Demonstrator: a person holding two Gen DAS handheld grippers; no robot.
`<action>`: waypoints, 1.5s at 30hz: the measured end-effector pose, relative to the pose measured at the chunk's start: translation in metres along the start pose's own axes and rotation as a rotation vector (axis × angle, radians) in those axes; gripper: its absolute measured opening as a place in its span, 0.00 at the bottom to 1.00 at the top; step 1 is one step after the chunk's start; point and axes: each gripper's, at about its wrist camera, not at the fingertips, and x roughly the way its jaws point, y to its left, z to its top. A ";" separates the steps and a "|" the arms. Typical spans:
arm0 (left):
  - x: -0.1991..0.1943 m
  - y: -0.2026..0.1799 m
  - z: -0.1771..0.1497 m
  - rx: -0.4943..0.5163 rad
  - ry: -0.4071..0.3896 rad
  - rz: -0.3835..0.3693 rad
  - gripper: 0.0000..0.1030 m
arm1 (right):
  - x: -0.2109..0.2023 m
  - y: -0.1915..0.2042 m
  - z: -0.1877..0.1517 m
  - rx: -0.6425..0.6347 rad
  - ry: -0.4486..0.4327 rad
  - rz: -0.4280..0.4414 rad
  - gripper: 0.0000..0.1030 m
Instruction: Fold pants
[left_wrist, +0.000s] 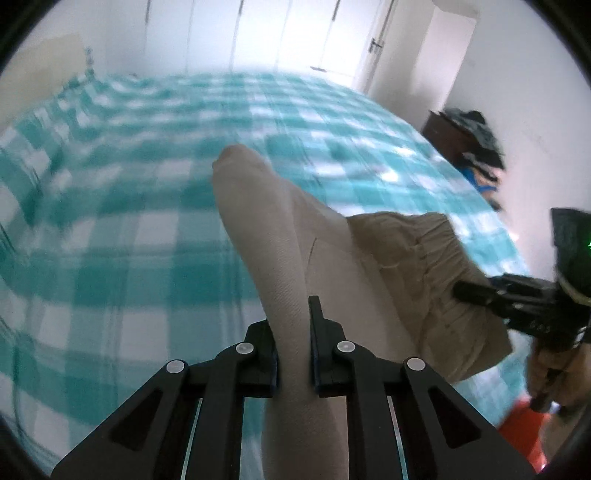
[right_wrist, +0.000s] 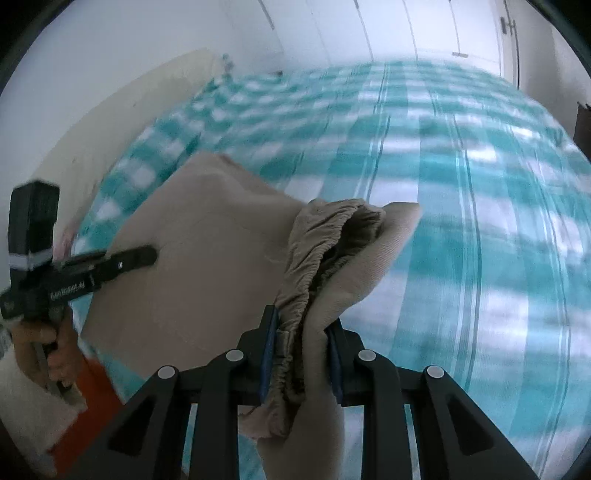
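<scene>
The beige pants (left_wrist: 295, 236) hang lifted above the teal checked bed (left_wrist: 110, 229), the left gripper (left_wrist: 291, 332) clamped on a folded leg and the right gripper (right_wrist: 301, 343) clamped on the elastic waistband (right_wrist: 321, 251).

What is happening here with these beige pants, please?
A person holds a gripper in each hand and lifts the pants over the bed. The left gripper is shut on a folded leg part, and the right gripper is shut on the elastic waistband. The blur suggests motion.
</scene>
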 end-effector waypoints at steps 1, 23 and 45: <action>0.010 0.000 0.005 0.025 -0.011 0.060 0.21 | 0.006 -0.002 0.014 0.000 -0.017 -0.008 0.25; -0.104 -0.062 -0.147 0.071 -0.021 0.360 0.97 | -0.067 0.058 -0.111 -0.027 -0.059 -0.269 1.00; -0.168 -0.077 -0.167 0.008 -0.005 0.269 0.97 | -0.135 0.134 -0.158 -0.039 -0.072 -0.338 1.00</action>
